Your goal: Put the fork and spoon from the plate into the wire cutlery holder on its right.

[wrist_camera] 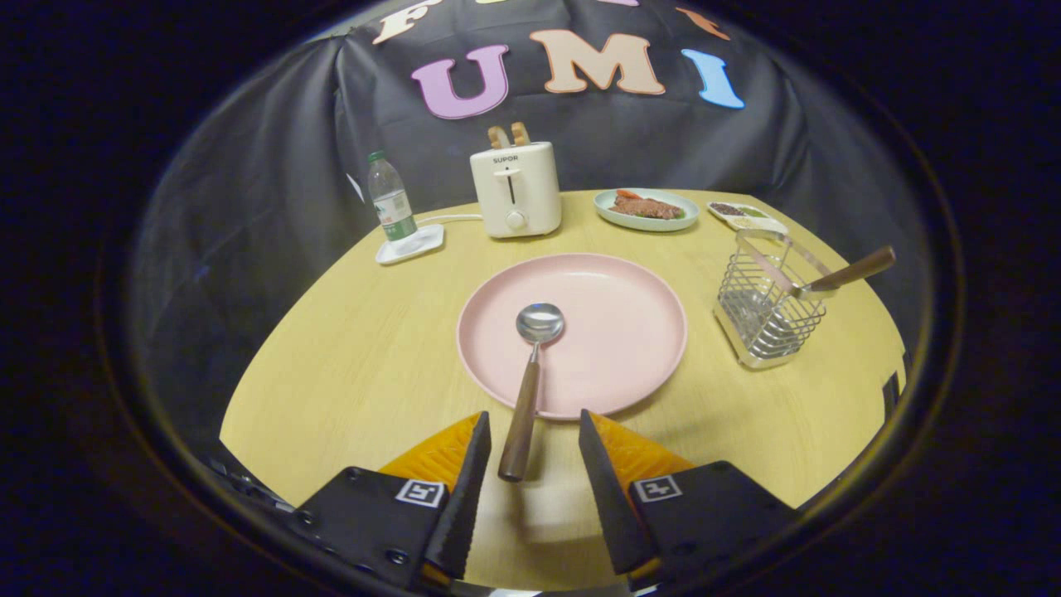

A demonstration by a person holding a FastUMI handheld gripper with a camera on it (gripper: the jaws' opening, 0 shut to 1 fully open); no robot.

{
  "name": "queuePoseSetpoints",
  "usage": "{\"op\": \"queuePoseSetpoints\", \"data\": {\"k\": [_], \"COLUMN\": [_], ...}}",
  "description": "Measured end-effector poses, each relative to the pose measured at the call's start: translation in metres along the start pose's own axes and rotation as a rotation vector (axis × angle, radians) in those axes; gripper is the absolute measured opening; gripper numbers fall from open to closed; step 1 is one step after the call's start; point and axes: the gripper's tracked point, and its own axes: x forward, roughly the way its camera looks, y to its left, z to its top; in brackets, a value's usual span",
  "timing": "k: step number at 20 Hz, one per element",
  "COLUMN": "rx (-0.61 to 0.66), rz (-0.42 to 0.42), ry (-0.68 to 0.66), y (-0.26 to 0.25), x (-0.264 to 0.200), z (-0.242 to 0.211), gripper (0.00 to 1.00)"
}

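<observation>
Our gripper [535,448] is spread apart around the spoon [530,377] handle, which juts off the plate [613,332] at 6 o'clock. Squeezing it may flip it. The fork [845,275] already leans in the holder [767,311] at 3 o'clock.

Tool [535,431] observed at the near side of the bench [348,365], pointing forward and angled down toward it. Both fingers [472,464] stand spread, a clear gap between them. Neither finger presses on anything; nothing is gripped. Each finger mount carries a square printed marker.
</observation>
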Motion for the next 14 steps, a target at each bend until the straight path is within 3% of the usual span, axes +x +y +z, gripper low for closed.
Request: {"op": "queuePoseSetpoints", "data": {"k": [5,12,14], "rx": [0.002,-0.048,-0.057], "rz": [-0.012,-0.052,-0.034], "ry": [0.025,0.046,0.05], "y": [0.003,-0.005,-0.002], "x": [0.005,0.0,-0.003], "z": [-0.002,-0.001,0.001], "gripper": [0.29,0.05,0.04]}}
